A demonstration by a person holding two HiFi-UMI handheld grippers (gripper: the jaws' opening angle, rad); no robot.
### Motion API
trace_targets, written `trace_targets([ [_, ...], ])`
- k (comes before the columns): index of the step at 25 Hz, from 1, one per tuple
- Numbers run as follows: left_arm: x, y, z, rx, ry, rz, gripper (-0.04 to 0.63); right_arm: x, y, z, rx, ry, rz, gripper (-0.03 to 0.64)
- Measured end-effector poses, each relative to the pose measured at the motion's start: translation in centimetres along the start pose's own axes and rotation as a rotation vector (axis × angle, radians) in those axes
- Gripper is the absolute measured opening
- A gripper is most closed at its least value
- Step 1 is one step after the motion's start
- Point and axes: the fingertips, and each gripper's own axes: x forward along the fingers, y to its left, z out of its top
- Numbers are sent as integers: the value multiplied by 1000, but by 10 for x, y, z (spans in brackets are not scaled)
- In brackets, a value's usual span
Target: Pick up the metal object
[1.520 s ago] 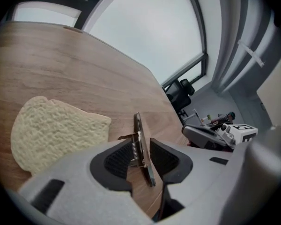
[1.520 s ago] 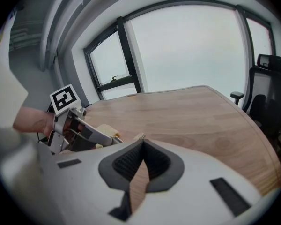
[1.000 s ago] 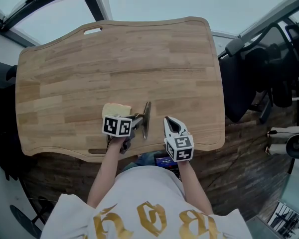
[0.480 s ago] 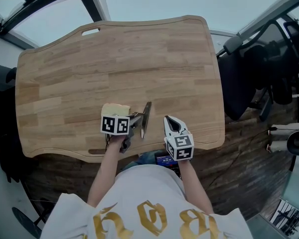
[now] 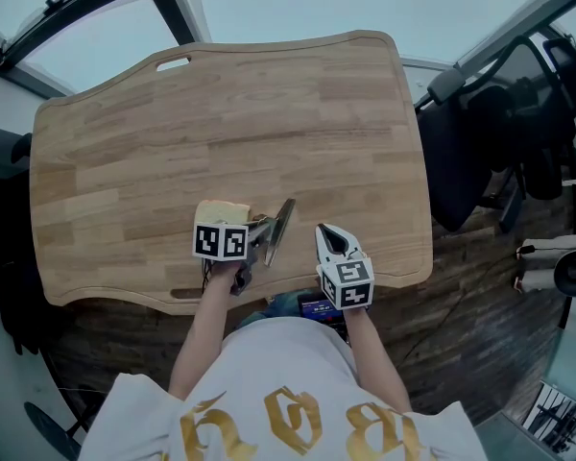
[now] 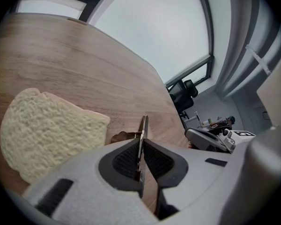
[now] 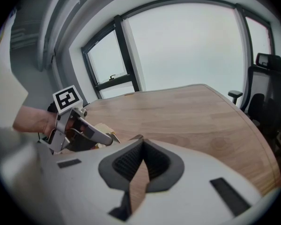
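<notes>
1. The metal blade (image 6: 144, 125) stands on edge near the wooden table's (image 5: 221, 113) front, between the left gripper's (image 6: 141, 144) closing jaws, with the pads on both faces.
2. A bread slice (image 6: 47, 135) lies just beside it.
3. The right gripper's (image 7: 143, 144) jaws are together and empty.
4. Held off-centre, the thin blade could pivot or slip onto the bread.

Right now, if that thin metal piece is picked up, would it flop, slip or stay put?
The metal piece looks like a thin, straight flat strip, so probably stiff, and light. Its smooth sides could slip, though the left gripper is closing its ribbed fingers on the flat faces, which should help.
</notes>
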Motion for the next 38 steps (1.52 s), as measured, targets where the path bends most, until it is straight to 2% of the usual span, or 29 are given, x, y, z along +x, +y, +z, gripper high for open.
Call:
trace_targets([
  [14,-6,-9,5,1,-35,-34,41,-6,3,9,-2,-29,-8,11],
  [30,-36,-40,16,35,-130,-87,40,-26,22,34,-19,-104,11,11],
  [38,-62,-54,16,42,-205,-115,40,-40,40,54,-7,-209,59,11],
])
